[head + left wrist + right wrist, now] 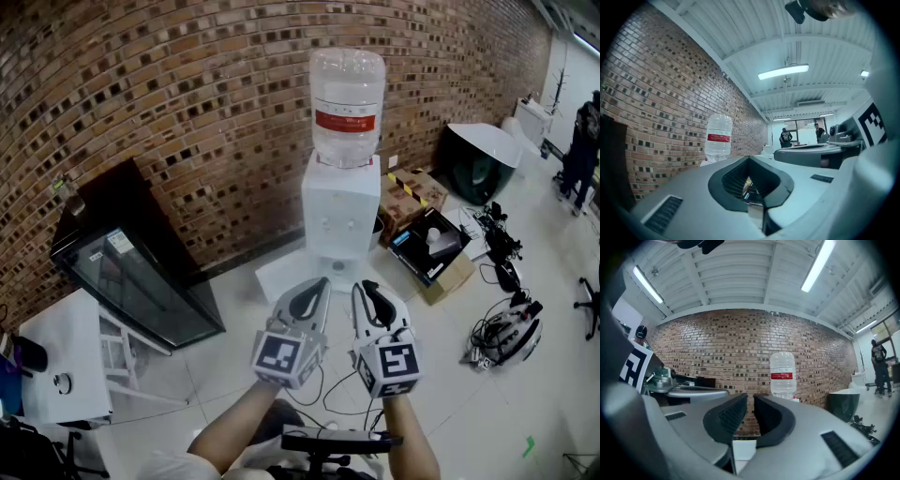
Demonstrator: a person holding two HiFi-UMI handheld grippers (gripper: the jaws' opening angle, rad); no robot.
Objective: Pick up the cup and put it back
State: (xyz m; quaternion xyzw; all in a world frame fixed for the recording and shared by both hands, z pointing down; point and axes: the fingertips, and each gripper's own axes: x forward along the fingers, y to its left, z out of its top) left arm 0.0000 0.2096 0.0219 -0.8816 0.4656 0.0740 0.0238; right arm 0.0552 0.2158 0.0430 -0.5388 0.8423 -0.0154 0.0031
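Holding both tools side by side at chest level, pointed roughly level at the water dispenser point(340, 211) straight ahead of them. Pick not started, by my read.

- Left tool point(750, 158): pad tips together, hollow behind them empty. Only floor clutter shows through it.
- Right tool point(751, 401): jaws nearly closed, with a thin slit between the pads. Brick wall point(740, 348) is visible through the slit. Nothing is in it.
- Cup: can't find it in any view. Nothing cup-shaped is near either tool or between any pads. If it's at the dispenser's tap recess, which sits ahead of and below the tool tips, it's too small to resolve from the head view.
- Water bottle point(347, 103) sits on top of the dispenser, ahead of and above both tools. It's upright and well clear of them.
- Open cardboard box point(431, 248) is on the floor ahead and to the right of the right tool. Its contents are unclear.

Step in hand: approach, looking for the target. Both tools are well short of the dispenser.

Next move calls for:
1. Locating the cup.
2. Choosing one tool and spreading its jaws well wider than they are now. Neither gap would take a cup.
3. Closing the distance while keeping the tool level, so the pads land on the cup wall and not the rim.

Main risk: knocking the cup over with narrow jaws on the way in.
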